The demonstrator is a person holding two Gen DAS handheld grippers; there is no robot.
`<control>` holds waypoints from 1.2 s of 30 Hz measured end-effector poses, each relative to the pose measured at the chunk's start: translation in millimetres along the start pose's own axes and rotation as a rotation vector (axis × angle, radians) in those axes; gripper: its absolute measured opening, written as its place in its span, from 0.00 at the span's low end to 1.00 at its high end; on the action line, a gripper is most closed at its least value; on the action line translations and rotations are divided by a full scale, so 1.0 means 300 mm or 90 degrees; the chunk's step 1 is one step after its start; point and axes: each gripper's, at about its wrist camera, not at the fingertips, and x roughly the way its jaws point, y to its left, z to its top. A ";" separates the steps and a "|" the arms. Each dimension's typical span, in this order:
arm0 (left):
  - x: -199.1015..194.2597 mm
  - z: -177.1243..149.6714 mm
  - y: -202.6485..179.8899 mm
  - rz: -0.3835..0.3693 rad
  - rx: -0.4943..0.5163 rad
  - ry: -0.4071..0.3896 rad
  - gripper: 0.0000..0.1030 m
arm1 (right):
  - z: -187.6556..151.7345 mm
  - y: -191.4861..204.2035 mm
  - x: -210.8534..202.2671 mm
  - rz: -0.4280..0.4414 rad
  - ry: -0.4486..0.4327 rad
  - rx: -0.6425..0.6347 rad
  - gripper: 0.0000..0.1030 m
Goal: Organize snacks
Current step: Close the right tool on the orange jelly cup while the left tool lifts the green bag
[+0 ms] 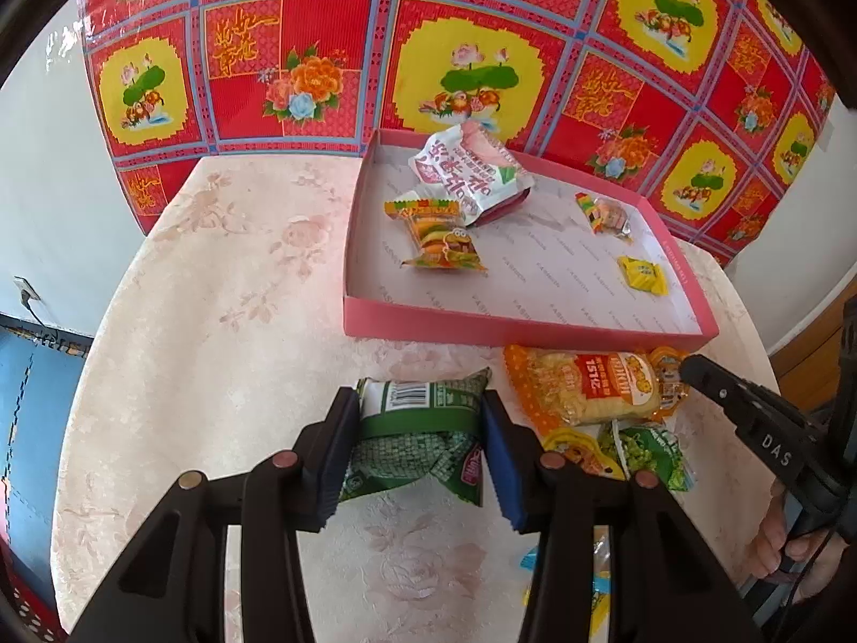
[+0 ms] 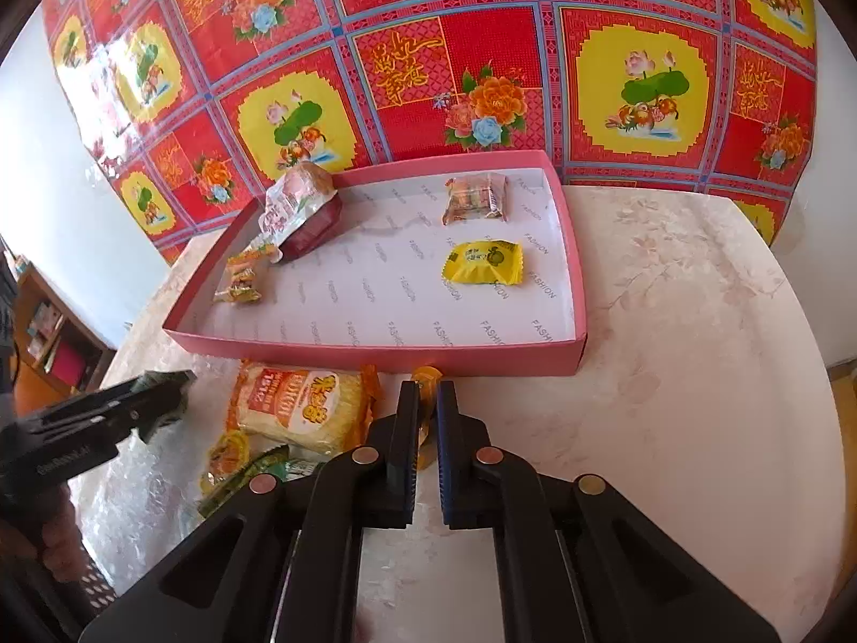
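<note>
My left gripper [image 1: 420, 412] is shut on a green snack packet [image 1: 412, 439], held just above the table in front of the pink tray [image 1: 482, 324]. My right gripper [image 2: 427, 402] is shut on a small orange packet [image 2: 426, 418] just before the tray's front wall [image 2: 375, 356]. The tray holds a white-pink bag [image 1: 466, 171], a burger gummy packet [image 1: 439, 236], a clear candy packet [image 1: 605, 211] and a yellow packet [image 1: 643, 274]. An orange noodle-snack bag [image 1: 594, 386] lies on the table between the grippers.
More small packets [image 1: 643, 450] lie beside the noodle bag, green and yellow ones. The round table has a pale floral cloth [image 1: 214, 321]. A red patterned sheet [image 1: 482, 27] hangs behind the tray. A shelf [image 2: 48, 332] stands at the left of the right wrist view.
</note>
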 end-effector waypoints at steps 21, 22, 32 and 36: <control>-0.034 0.013 -0.014 -0.001 0.011 -0.025 0.46 | -0.025 -0.015 0.044 0.012 0.022 0.008 0.22; -0.040 0.019 -0.015 -0.001 0.014 -0.031 0.46 | -0.026 -0.016 0.040 0.013 0.021 0.009 0.22; -0.031 0.076 -0.038 -0.009 0.024 -0.042 0.46 | -0.006 -0.029 -0.041 0.018 -0.007 0.007 0.22; -0.021 0.109 -0.061 -0.017 0.030 -0.046 0.46 | 0.026 -0.031 -0.053 0.015 -0.016 -0.002 0.22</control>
